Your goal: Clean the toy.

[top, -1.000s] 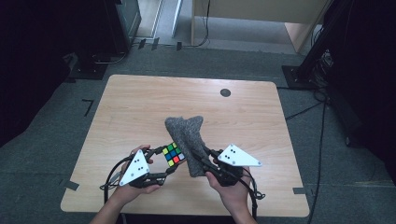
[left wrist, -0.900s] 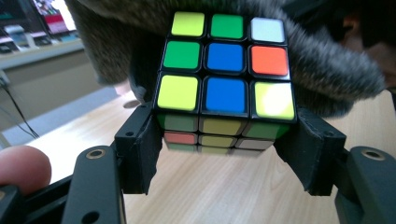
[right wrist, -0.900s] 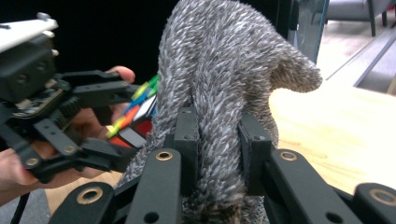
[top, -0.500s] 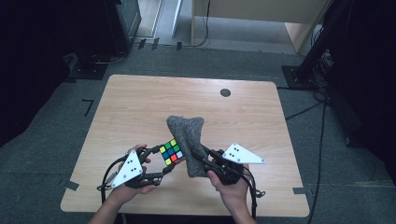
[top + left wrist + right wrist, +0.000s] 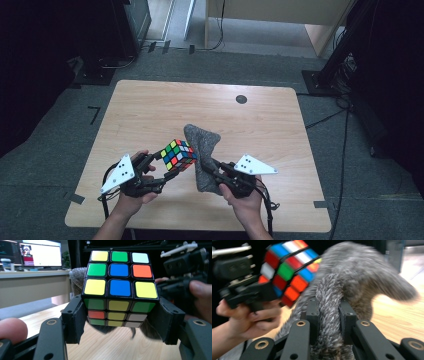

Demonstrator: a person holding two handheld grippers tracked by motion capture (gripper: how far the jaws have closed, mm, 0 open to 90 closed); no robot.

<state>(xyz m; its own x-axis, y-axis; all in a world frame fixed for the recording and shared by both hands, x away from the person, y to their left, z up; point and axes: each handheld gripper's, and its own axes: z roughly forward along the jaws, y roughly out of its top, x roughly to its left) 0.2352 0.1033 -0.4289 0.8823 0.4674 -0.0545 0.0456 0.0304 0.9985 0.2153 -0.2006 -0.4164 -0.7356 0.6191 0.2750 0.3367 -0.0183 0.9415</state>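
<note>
- Above the near half of the light wooden table, I have the multicoloured plastic puzzle cube lifted off the surface, touching the fuzzy grey cloth beside it.
- My left gripper is clamped on the cube: in the left gripper view the two black pads press its lower layers from either side, while the top layer stands free above them.
- I judge that low grip to be the first risk. If I rub the cube hard against the cloth, the unsupported top layer could twist, or the whole cube could pivot between the pads and drop to the table.
- My right gripper is pinched tight on a bunched fold of the grey cloth, with the rest of the fabric rising and flopping over beyond the jaws.
- The cloth is limp, so I expect it to give way instead of pushing back; a wipe may slide past the cube's face without real contact.
- A loose fold could also snag on a cube edge or get drawn between the left pads, loosening their hold.
- Both hands work close together near the table's front edge, and the gripper bodies may knock each other; a dropped cube could roll off towards me.
</note>
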